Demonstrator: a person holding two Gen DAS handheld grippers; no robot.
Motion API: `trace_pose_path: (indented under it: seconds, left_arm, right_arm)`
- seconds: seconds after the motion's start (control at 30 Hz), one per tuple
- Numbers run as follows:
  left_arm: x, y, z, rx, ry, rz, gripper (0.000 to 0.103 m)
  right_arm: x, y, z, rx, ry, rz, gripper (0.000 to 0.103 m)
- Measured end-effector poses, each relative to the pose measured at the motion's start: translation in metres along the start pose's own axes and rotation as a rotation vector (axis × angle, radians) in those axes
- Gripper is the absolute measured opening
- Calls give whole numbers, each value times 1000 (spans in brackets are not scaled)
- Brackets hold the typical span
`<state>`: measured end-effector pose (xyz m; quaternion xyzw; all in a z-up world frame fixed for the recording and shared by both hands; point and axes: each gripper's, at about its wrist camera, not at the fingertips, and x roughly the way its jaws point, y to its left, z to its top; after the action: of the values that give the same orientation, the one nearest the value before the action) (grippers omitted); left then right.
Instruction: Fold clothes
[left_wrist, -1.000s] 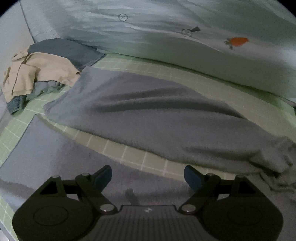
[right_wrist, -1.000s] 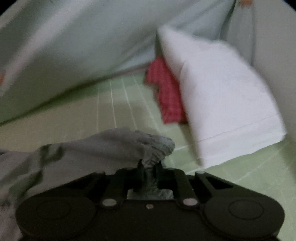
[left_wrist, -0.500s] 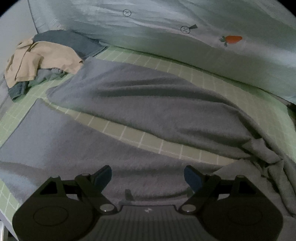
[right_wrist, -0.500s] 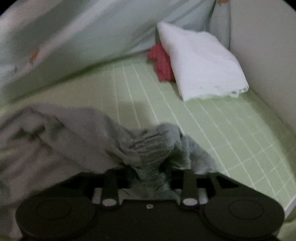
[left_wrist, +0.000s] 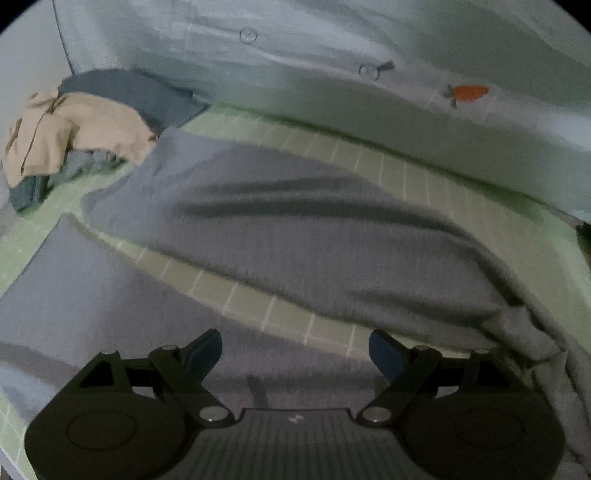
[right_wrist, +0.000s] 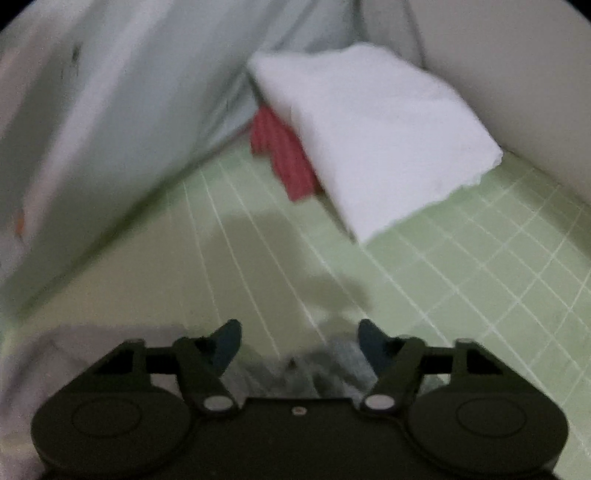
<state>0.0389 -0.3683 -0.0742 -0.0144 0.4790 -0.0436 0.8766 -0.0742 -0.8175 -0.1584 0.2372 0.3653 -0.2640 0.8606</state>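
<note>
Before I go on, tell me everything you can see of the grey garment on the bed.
The grey garment looks like soft, fuzzy knit. It lies loosely spread on the green checked sheet in two long sections with sheet showing between them. Its right end is bunched. The open left gripper hovers above it; a crumpled end lies below the open right gripper.

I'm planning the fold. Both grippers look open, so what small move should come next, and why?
Probably lower the left gripper and close it on the near leg of the grey trousers: it hovers open over it, the right gripper is open, and the legs lie spread apart on the green sheet.
</note>
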Motion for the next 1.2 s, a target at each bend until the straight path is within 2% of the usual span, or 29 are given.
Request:
trace_pose_path:
  seconds: [0.17, 0.43, 0.47, 0.53, 0.57, 0.6, 0.77, 0.87, 0.97, 1.03, 1.1, 1.17, 1.2]
  left_arm:
    - [3, 4, -5, -22, 26, 19, 87]
    - [6, -4, -7, 16, 44, 10, 87]
    - [6, -4, -7, 15, 45, 11, 87]
    - [8, -3, -7, 10, 52, 14, 87]
    - [9, -3, -7, 6, 56, 16, 87]
    - [10, -2, -8, 1, 61, 18, 87]
    - [13, 3, -8, -19, 83, 24, 87]
    - [15, 3, -8, -18, 92, 32, 87]
    - [19, 2, -7, -13, 102, 38, 87]
    - [20, 2, -6, -11, 102, 43, 87]
    - [23, 4, -4, -19, 103, 51, 87]
    - [26, 6, -1, -35, 105, 60, 87]
    - [26, 7, 0, -47, 102, 65, 87]
  right_arm:
    - [-9, 0, -29, -58, 5, -50, 60]
    - [-11, 2, -34, -112, 20, -86, 61]
    - [-11, 5, -34, -138, 15, -86, 57]
    - [-14, 10, -32, -197, -15, -85, 22]
    - [-18, 11, -31, -223, -43, -85, 16]
    - [-23, 13, -29, -239, -67, -80, 3]
    - [-50, 17, 0, -268, -178, -39, 2]
    - [-61, 26, 30, -293, -249, 4, 2]
    - [-54, 37, 72, -321, -316, 37, 2]
    - [-41, 42, 107, -292, -372, 36, 2]
    - [-21, 41, 141, -181, -415, 44, 2]
    - [7, 37, 169, -73, -395, 12, 10]
    - [19, 34, 178, -50, -347, -7, 23]
